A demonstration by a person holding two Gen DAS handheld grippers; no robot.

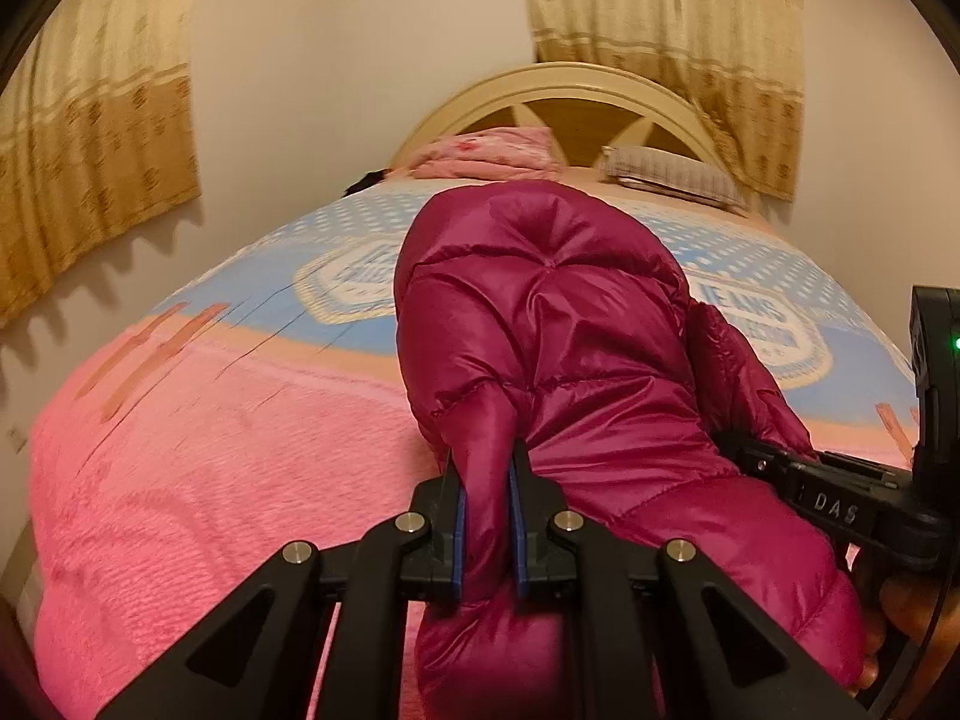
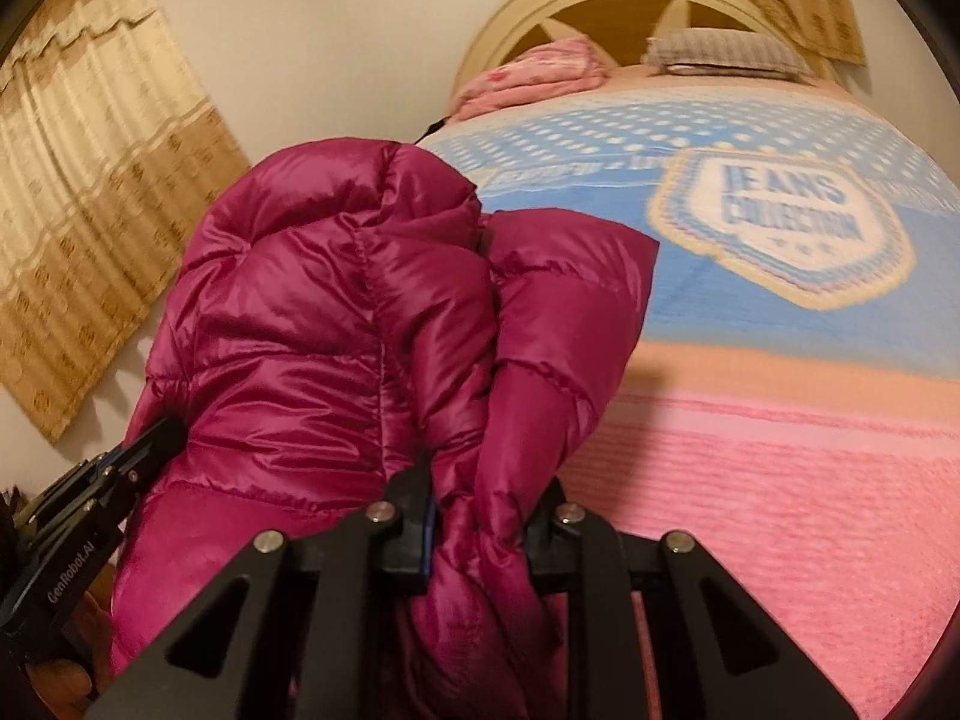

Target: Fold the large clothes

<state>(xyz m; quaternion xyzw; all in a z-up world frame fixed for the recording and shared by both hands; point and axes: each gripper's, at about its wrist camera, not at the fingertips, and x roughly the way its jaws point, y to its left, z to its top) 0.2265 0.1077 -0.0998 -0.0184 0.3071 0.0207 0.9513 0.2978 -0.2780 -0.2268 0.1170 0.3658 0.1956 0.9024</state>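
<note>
Nearest in the left wrist view, a fold of the magenta puffer jacket (image 1: pixel 558 312) is pinched between the blue pads of the left gripper (image 1: pixel 487 516), jaws nearly closed on the fabric. In the right wrist view a thicker bunch of the jacket (image 2: pixel 336 312) is clamped in the right gripper (image 2: pixel 480 534); only its left blue pad is seen, the other is buried in fabric. The jacket is held up off the pink end of the blanket (image 1: pixel 198 468), gathered lengthwise, its far end toward the blue printed area; whether that end touches the bed cannot be told. Two separate grip points are judged to be used so the bulky, slippery shell is kept spread and controlled while a fold is carried over; a thin pinch on shiny nylon could slip. Each view shows the other tool: the right gripper body, with a green light, is seen at the right edge of the left view, and the left gripper (image 2: pixel 129 450) with a hand (image 2: pixel 57 681) beneath it at the lower left of the right view. The "JEANS COLLECTION" print (image 2: pixel 786 210) is legible only in the right view. Furthest back, a pink folded bundle (image 1: pixel 486 153), a checked pillow (image 1: pixel 672 174), the headboard (image 1: pixel 564 81) and curtains (image 1: pixel 90 138) are seen.
</note>
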